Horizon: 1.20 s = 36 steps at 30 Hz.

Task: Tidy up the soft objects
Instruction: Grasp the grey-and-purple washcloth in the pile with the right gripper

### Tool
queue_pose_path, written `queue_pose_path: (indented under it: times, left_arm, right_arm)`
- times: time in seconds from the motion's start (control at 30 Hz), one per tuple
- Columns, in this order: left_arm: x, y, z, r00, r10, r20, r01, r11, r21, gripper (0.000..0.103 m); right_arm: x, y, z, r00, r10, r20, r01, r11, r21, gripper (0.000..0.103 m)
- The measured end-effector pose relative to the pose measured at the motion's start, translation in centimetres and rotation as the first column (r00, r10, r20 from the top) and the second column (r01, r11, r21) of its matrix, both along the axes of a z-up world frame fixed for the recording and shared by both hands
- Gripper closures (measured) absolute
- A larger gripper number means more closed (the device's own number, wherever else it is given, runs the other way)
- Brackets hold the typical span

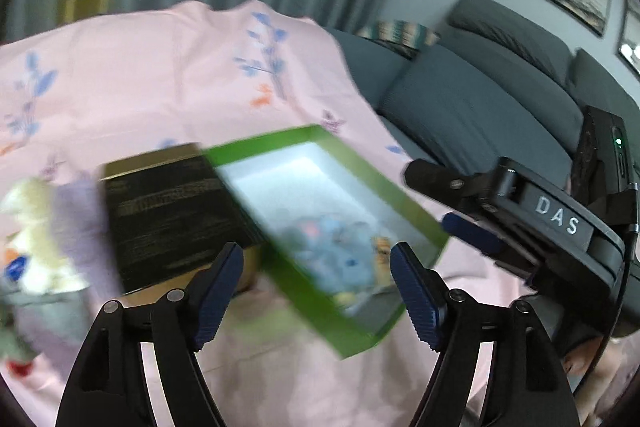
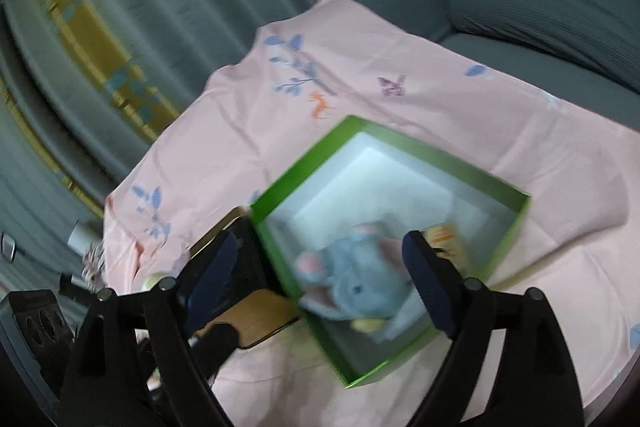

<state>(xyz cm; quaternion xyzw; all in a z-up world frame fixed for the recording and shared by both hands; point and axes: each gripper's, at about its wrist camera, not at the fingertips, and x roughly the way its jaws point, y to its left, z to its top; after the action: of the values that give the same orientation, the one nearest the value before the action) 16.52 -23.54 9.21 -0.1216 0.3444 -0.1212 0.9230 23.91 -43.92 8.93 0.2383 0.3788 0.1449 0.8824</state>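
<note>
A pink floral sheet [image 2: 440, 115] covers the surface here. On it sits an open green box [image 2: 516, 211], and touching its left side lies a dark box [image 1: 172, 211], with cream and lilac soft toys [image 1: 44, 239] beyond.

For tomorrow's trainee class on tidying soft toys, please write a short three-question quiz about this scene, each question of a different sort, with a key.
1. True or false: the green box holds a grey plush elephant.
2. The right gripper is: A open, B shut on the elephant, C shut on the box.
3. What lies under the green box?

Key: 1 true. 2 A. 3 a pink cloth printed with blue leaves.
</note>
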Motion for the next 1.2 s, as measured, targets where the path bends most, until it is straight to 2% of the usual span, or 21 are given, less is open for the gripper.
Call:
queue_pose_path:
  times: [0.1,0.2,0.43,0.63,0.83,0.93,1.0,1.1,1.2]
  left_arm:
    - [-2.1,3.3,0.3,0.998,0.066,-0.018,-0.067,0.998,-0.006,0.025]
    - [-4.5,6.6,0.7,0.99,0.137,-0.009,-0.137,0.99,-0.011,0.022]
    - [-9.8,12.9,1.4,0.96,0.281,-0.002,-0.281,0.959,0.036,0.018]
    - [-13.1,17.4,0.6,0.908,0.418,-0.007,-0.416,0.905,0.086,0.018]
    - [-15.7,22.9,-2.0,0.838,0.542,-0.064,-0.539,0.841,0.048,0.018]
    - [-16.6,25.1,-2.6,0.801,0.593,-0.086,-0.591,0.805,0.042,0.018]
    - [-17.0,26.2,-2.7,0.784,0.613,-0.097,-0.613,0.789,0.03,0.018]
    - [-17.3,27.1,-3.1,0.766,0.633,-0.116,-0.636,0.772,0.014,0.018]
    - [-17.2,27.2,-3.4,0.772,0.62,-0.141,-0.626,0.779,-0.001,0.018]
  right_arm:
    - [-0.7,1.7,0.8,0.998,0.054,0.033,-0.054,0.999,-0.001,0.011]
    - [-1.2,3.6,1.3,0.994,0.089,0.057,-0.087,0.996,-0.035,0.011]
    - [-2.1,7.7,1.7,0.984,0.167,0.069,-0.157,0.979,-0.129,0.011]
    - [-3.2,11.4,1.4,0.969,0.239,0.068,-0.222,0.955,-0.197,0.011]
    - [-4.4,15.0,0.8,0.941,0.333,0.059,-0.318,0.93,-0.184,0.011]
    - [-5.1,17.5,0.0,0.918,0.395,0.035,-0.384,0.907,-0.171,0.011]
    - [-5.6,19.5,-0.7,0.896,0.443,0.009,-0.435,0.883,-0.177,0.011]
    - [-6.0,22.4,-1.9,0.877,0.481,-0.021,-0.475,0.858,-0.196,0.011]
    - [-5.4,25.0,-4.1,0.865,0.494,-0.084,-0.5,0.844,-0.194,0.012]
